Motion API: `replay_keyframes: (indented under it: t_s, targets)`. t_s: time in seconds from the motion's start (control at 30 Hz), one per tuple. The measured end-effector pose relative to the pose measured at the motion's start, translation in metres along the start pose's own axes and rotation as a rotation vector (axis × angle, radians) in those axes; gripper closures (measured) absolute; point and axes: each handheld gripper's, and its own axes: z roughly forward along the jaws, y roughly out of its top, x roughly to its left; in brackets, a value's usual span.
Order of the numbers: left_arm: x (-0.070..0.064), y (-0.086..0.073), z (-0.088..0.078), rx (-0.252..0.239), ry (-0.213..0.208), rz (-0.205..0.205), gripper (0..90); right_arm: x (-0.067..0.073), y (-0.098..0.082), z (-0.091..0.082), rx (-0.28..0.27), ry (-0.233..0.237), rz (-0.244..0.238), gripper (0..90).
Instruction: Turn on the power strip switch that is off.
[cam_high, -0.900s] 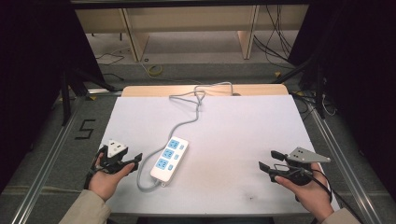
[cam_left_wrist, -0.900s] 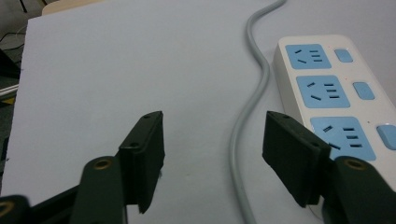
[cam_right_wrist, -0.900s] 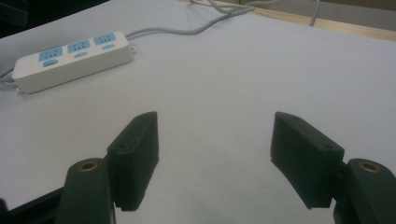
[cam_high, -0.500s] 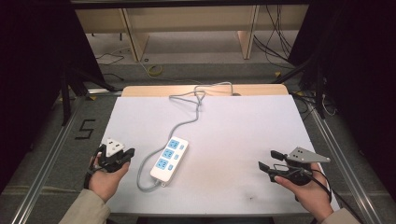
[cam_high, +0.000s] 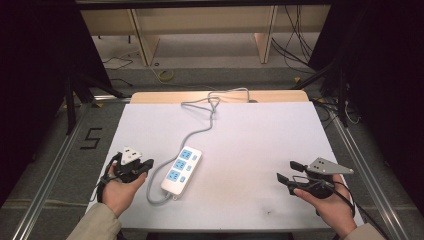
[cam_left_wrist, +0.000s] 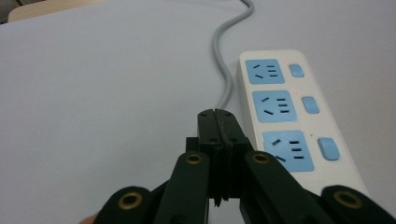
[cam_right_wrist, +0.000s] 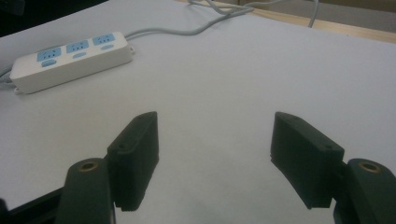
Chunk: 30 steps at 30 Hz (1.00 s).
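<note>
1. We see a white power strip (cam_high: 181, 170) with three blue sockets lying flat on the white table (cam_high: 260, 150), left of centre and near the front edge, its long axis angled slightly. Its grey cord (cam_high: 200, 131) leaves the near end, curls round the strip's left side, and runs away to a loop at the table's far edge.

2. Our left gripper (cam_high: 139, 167) sits just left of the strip with its jaws pressed together and nothing between them. In the left gripper view the closed tips (cam_left_wrist: 217, 122) point along the strip's left flank, close beside the nearest socket but apart from it.

3. Our right gripper (cam_high: 290, 172) rests well apart from the strip, near the table's front right, its jaws spread wide over bare table and holding nothing.

4. We judge this to be the approach step: the left gripper is lined up on the strip, and no contact has been made.

5. The next move, as we read it, calls for either pushing with the closed tips, perhaps on a blue rocker switch (cam_left_wrist: 328, 148), or spreading the jaws to span the strip's width.

6. We cannot tell which is meant.
</note>
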Motion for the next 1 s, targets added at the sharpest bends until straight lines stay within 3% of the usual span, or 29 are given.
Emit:
replay_keyframes:
  t_s: [1.0]
  targets:
    - [-0.04, 0.011, 0.017, 0.076, -0.119, 0.078, 89.8, 0.0, 0.0, 0.0, 0.002, -0.002, 0.0, 32.8]
